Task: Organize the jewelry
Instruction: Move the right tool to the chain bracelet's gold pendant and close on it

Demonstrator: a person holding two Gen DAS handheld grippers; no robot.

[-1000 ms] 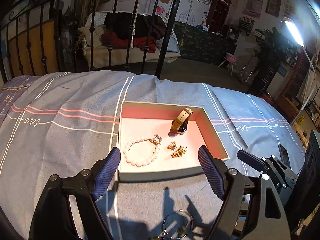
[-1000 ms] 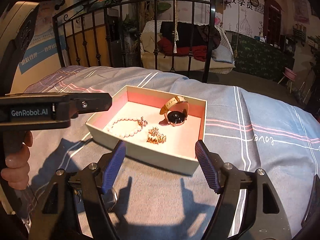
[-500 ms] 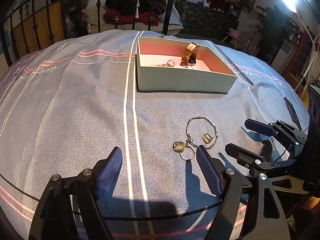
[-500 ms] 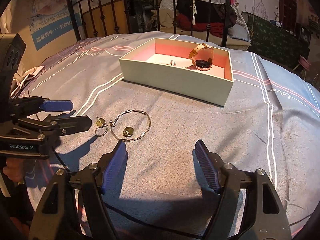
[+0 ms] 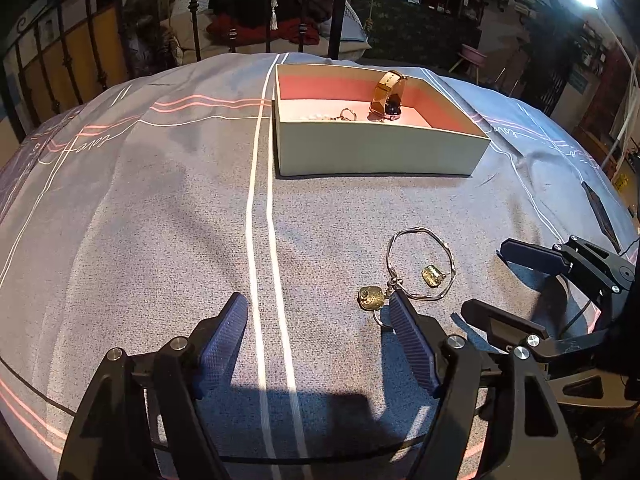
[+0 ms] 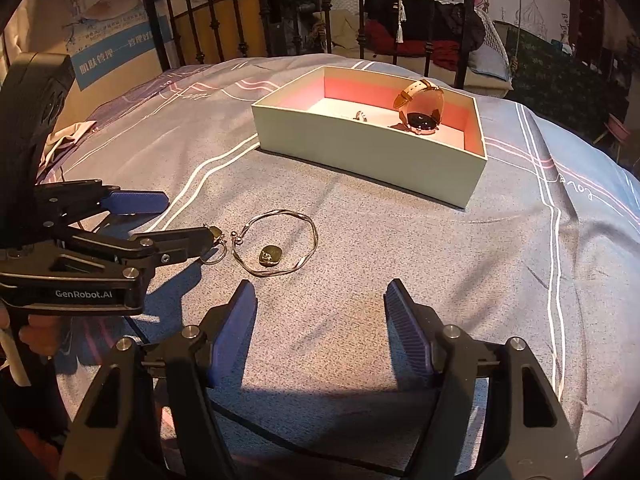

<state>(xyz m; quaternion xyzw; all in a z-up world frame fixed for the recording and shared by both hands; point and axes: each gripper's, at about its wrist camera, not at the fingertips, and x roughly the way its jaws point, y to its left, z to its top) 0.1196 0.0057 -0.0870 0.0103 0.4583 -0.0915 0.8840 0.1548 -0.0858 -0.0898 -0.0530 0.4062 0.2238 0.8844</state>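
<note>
Both grippers had dropped from above the box (image 5: 376, 156) to the bedspread (image 5: 160, 220) in front of it, and both sets of jaws had just been closing a little. Nothing lay between either pair; both were released and held nothing.

Left gripper (image 5: 320, 332) sat low, its right finger (image 5: 404, 324) touching or just beside the gold charm (image 5: 371, 298) and its small ring. Likely lining up on that piece, though the charm lay outside the jaws, not between them.

Bangle (image 6: 276, 244) lay flat on the cloth, a second charm (image 6: 269, 256) inside its loop. Right gripper (image 6: 320, 320) hovered just short of it, probably waiting its turn.

Box held the watch (image 6: 420, 110) leaning on the far pink wall, with beads and a clasp barely visible over the near wall. Floor beside the watch looked free for more.

Room: open cloth between loose pieces and box; near wall must be cleared on the carry. Grippers stood close together by the bangle, so collision was a risk.
</note>
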